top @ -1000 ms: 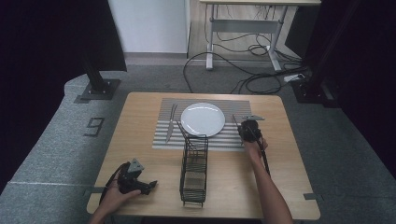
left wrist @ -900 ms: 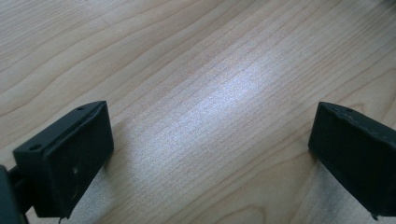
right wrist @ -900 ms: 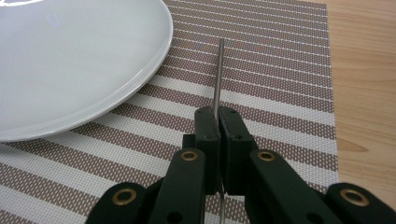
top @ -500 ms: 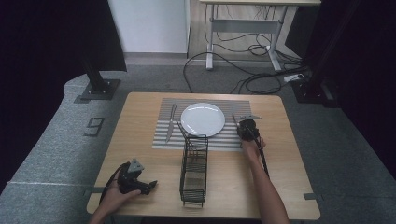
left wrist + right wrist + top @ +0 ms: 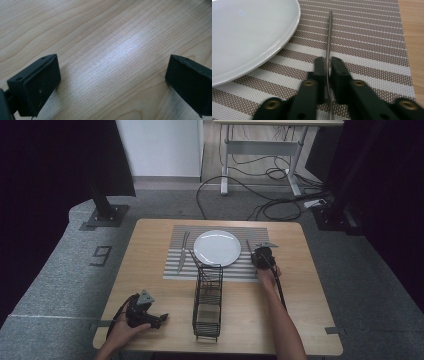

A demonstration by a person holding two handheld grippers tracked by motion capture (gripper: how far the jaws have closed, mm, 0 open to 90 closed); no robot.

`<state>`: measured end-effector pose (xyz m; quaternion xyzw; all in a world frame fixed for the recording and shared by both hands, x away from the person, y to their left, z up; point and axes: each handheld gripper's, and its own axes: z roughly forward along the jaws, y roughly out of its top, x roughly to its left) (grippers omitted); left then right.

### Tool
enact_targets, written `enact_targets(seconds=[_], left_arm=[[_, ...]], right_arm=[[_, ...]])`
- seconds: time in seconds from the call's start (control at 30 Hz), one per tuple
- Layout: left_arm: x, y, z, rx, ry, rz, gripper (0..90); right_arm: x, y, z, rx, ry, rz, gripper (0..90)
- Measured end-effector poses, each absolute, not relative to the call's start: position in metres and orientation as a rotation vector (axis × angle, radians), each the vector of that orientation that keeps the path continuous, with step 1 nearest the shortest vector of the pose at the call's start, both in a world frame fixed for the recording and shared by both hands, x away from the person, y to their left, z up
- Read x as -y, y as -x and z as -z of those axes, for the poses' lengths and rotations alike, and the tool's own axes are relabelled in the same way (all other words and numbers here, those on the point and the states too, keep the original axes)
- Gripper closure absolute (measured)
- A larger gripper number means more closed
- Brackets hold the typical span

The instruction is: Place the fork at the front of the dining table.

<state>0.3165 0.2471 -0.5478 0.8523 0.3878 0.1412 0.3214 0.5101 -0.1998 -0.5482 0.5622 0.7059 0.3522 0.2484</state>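
**Right claw at utensil beside plate**

Straddling a thin metal utensil (image 5: 330, 37), the right claw (image 5: 327, 65) sits low over the striped placemat (image 5: 367, 50). Its jaws have just been opening a little: they stand nearly together, a thin gap each side of the handle, which runs between them. Can't tell if the pads still press on it. Can't tell which kind of utensil it is either, seen edge-on. It lies on the mat just right of the white plate (image 5: 217, 247), pointing to the far side.

Left claw (image 5: 112, 82) is wide open, nothing between the jaws, hovering just over bare desk (image 5: 310, 315) at the near left corner. A black wire rack (image 5: 207, 302) stands upright near the middle. A fork (image 5: 186, 242) and another utensil (image 5: 181, 262) lie on the mat left of the plate.
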Motion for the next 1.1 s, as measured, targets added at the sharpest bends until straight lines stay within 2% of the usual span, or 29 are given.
enact_targets(seconds=[0.03,0.33,0.53,0.57,0.73,1.1], left_arm=[[-0.247,-0.317,0.548,-1.019,-2.238,-0.371,0.0],[-0.247,-0.317,0.548,-1.019,-2.238,-0.371,0.0],[-0.247,-0.317,0.548,-1.019,-2.237,-0.372,0.0],[-0.247,-0.317,0.548,-1.019,-2.237,-0.372,0.0],[-0.247,-0.317,0.548,-1.019,-2.237,-0.372,0.0],[-0.247,-0.317,0.548,-1.019,-2.237,-0.372,0.0]], right_arm=[[0.199,-0.509,0.547,-1.927,-1.521,-0.954,73.9],[0.21,-0.489,0.525,-1.943,-1.468,-0.952,73.2],[0.212,-0.479,0.529,-1.979,-1.466,-0.928,76.7],[0.213,-0.479,0.533,-1.987,-1.487,-0.915,80.9],[0.217,-0.479,0.538,-1.962,-1.521,-0.934,85.5],[0.236,-0.48,0.546,-1.911,-1.615,-0.995,76.2]])
